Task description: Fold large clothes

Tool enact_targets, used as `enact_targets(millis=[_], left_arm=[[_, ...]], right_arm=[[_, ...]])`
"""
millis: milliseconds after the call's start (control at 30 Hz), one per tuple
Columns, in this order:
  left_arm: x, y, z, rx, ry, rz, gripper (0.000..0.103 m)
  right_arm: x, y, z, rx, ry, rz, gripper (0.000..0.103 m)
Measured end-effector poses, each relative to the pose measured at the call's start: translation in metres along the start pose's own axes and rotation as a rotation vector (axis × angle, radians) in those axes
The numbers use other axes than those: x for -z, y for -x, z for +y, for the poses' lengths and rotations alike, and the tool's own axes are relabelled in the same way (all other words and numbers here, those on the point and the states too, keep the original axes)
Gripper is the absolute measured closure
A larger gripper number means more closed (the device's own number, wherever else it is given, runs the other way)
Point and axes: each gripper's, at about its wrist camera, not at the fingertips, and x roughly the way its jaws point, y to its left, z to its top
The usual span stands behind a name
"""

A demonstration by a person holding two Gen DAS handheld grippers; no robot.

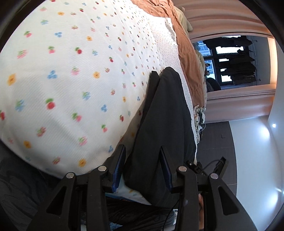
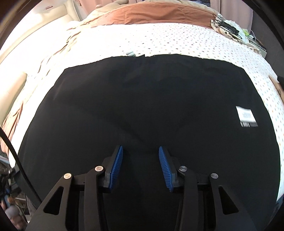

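A large black garment (image 2: pixel 142 106) lies spread flat on the white flower-print bedsheet (image 2: pixel 159 42), with a white label (image 2: pixel 246 116) at its right side. My right gripper (image 2: pixel 141 151) is open, its blue pads just above the garment's near middle. In the left wrist view the camera is rolled sideways; the same dark garment (image 1: pixel 163 120) appears edge-on along the sheet (image 1: pixel 71 71). My left gripper (image 1: pixel 142 152) is open, with the garment's near edge between its pads (image 1: pixel 119 170), not pinched.
An orange-brown quilt (image 2: pixel 150 14) is bunched at the far side of the bed. A pile of cables and small items (image 2: pixel 229 26) sits at the far right corner. A window (image 1: pixel 230 60) and dark floor (image 1: pixel 216 142) lie beyond the bed edge.
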Motion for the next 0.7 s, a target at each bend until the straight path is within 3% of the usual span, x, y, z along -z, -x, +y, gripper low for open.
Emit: enact_targets(millis=[500, 700], left_arm=[[-0.004, -0.015, -0.009, 0.002, 0.003, -0.006, 0.063], [0.002, -0.013, -0.01, -0.012, -0.018, -0.019, 0.063]], right_arm=[[-0.069, -0.059, -0.004, 0.028, -0.027, 0.033, 0.065], [-0.077, -0.077, 0.004, 0.062, -0.006, 0.03, 0.065]])
